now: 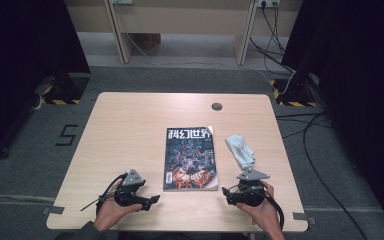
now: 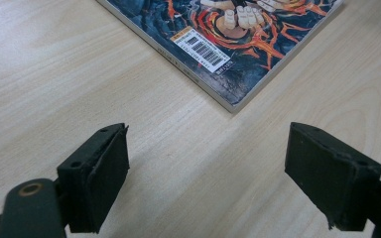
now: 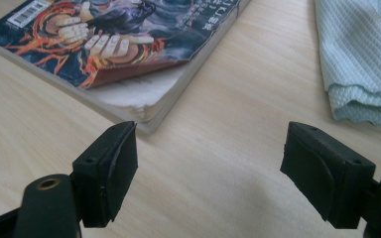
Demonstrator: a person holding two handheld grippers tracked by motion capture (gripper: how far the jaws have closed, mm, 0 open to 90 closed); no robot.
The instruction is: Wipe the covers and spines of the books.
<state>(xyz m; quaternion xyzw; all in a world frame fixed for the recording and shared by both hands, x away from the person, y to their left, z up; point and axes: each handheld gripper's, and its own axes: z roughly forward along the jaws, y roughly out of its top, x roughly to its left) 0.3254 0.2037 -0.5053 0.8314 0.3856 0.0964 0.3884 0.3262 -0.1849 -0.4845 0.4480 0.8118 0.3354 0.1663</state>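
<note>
Flanking magazine [image 1: 190,159]: left gripper [image 1: 152,199], right gripper [image 1: 226,192], fingers apart.

Both forearms come in from the near edge, each hand wrapped around its own tool. The left hand [image 1: 111,209] holds the left tongs [image 1: 152,199] low and level, pointing inward to the right, jaws spread wide with nothing between them. The right hand [image 1: 263,206] holds the right tongs [image 1: 226,192] pointing inward to the left, jaws likewise wide apart and empty.
</note>
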